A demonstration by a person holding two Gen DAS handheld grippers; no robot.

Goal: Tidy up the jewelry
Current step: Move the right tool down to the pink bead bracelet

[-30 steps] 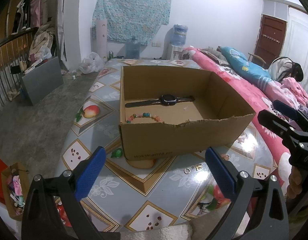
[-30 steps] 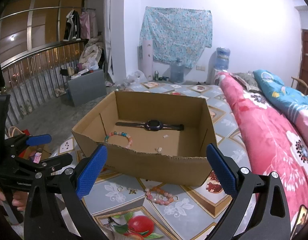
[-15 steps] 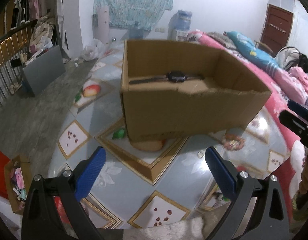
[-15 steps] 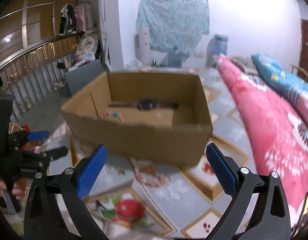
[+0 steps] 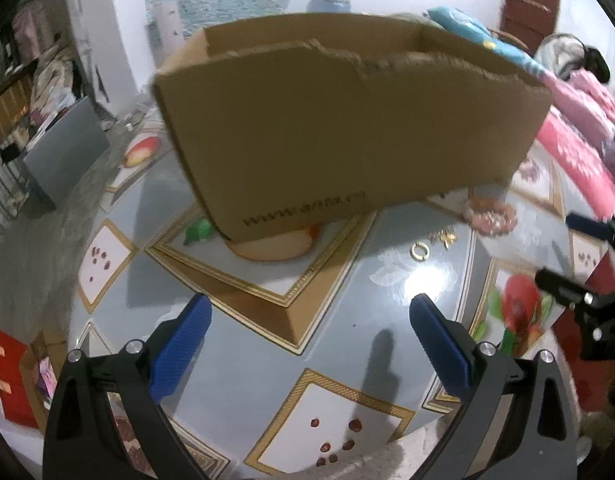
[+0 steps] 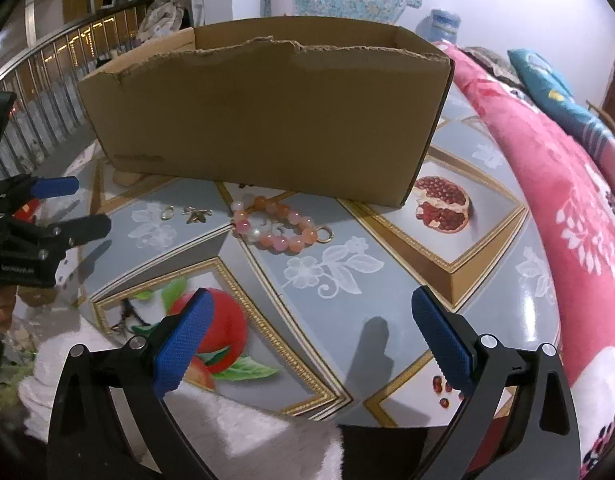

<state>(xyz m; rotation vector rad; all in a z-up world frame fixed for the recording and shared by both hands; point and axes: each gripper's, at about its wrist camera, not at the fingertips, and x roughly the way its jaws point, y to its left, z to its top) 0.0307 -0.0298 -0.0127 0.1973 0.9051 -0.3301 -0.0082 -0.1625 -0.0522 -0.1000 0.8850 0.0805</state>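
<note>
Both grippers have dropped lower and closer to the table than a second ago, so the box's inside, with the watch and bead bracelet seen earlier, is now hidden behind its near wall. The left gripper [image 5: 309, 338] hangs with jaws spread wide, holding nothing; the right gripper [image 6: 313, 332] is likewise wide open and empty above the patterned tabletop [image 6: 347, 300]. Beyond the right gripper lies the pink-and-orange bead bracelet [image 6: 273, 226], a loop of round glossy beads lying flat, its long axis running left to right, a small metal ring at its right end. To its left sit a gold charm [image 6: 196, 214] and a small ring [image 6: 166, 213]. Just behind stands the cardboard box [image 6: 263, 120], its torn edge upward.
</note>
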